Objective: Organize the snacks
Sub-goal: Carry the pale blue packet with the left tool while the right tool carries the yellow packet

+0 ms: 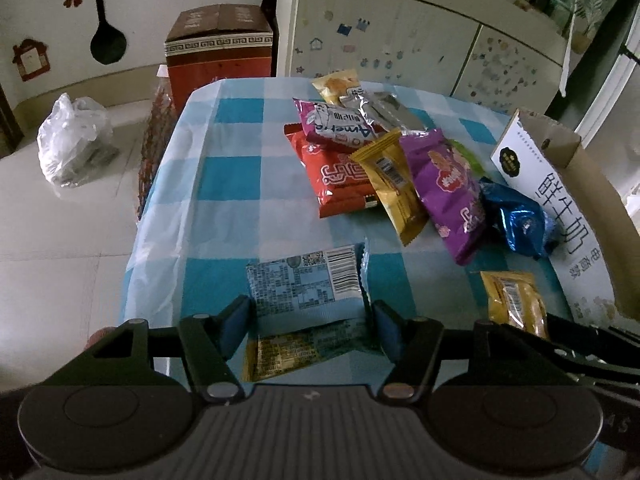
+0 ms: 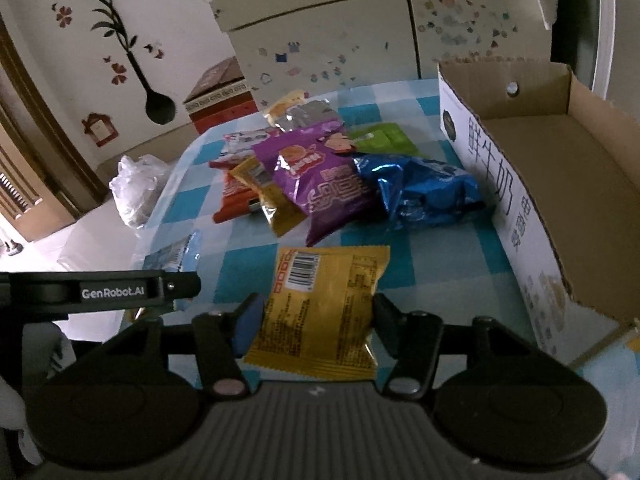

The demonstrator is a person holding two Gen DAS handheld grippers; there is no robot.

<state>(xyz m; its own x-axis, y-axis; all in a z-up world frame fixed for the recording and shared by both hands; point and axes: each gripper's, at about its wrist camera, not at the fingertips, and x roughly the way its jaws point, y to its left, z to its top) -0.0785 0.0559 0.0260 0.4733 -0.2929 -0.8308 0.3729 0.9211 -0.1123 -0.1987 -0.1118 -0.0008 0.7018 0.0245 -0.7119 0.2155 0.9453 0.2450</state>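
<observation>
Pale-blue foil snack packet (image 1: 306,280) sits clamped in your left tongs (image 1: 310,322); your right tongs (image 2: 316,320) clamp one yellow packet (image 2: 324,308); seven more lie beside the open cardboard box (image 2: 560,184).

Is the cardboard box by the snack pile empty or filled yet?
Empty, as far as visible. The right wrist view shows the cardboard box open-topped with a bare brown floor; its near right corner is out of frame. Every snack is outside it.

My left gripper (image 1: 310,326) has black arms with blue pads and pinches a pale blue packet (image 1: 306,282) printed with a black-and-white barcode, while my right gripper (image 2: 316,322), black too, grips a yellow packet (image 2: 326,304) with a red-edged barcode. The tablecloth (image 1: 232,176) is a blue-and-white check. On it lie red (image 1: 340,176), purple (image 2: 320,184) and shiny blue (image 2: 424,192) packets beside a brown cardboard box (image 2: 560,168) with a white printed side.
</observation>
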